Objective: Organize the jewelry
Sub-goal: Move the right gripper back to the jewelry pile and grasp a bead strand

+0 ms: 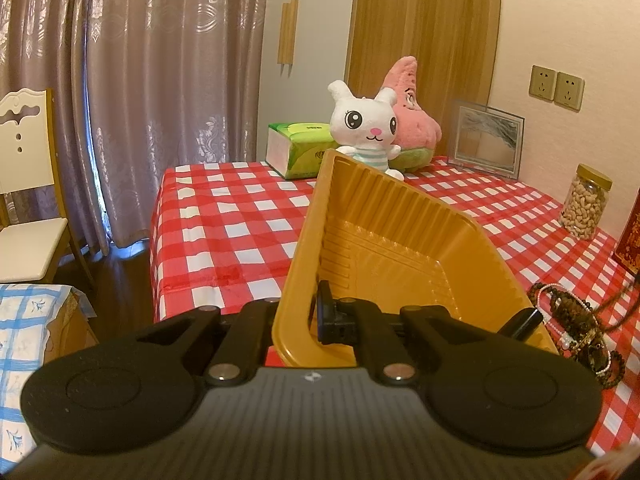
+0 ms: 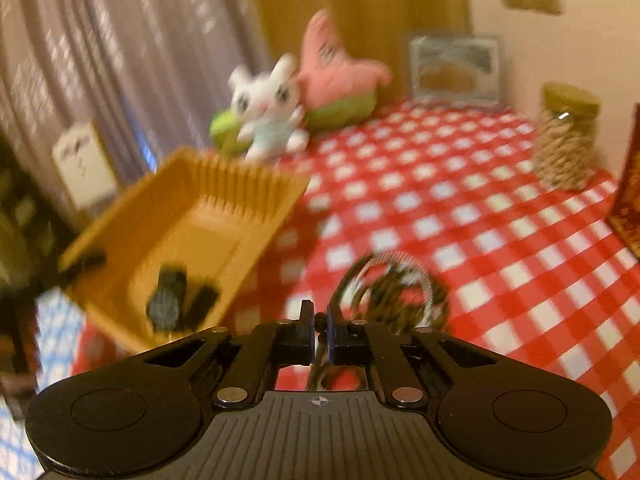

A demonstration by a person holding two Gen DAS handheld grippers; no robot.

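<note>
While the left gripper [image 1: 310,320] pinched the tilted yellow tray [image 1: 384,240] to receive jewelry, the right gripper [image 2: 319,320] clamped a beaded strand [image 2: 394,292].

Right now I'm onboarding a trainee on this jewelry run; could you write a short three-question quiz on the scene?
1. True or false: the left gripper is shut on the wall of the yellow tray.
2. What is the right gripper shut on? A) the nut jar B) a strand from the bead jewelry pile C) the white bunny
3. What pattern is the tablecloth?

Key: 1 true; 2 B; 3 red and white checks.
</note>
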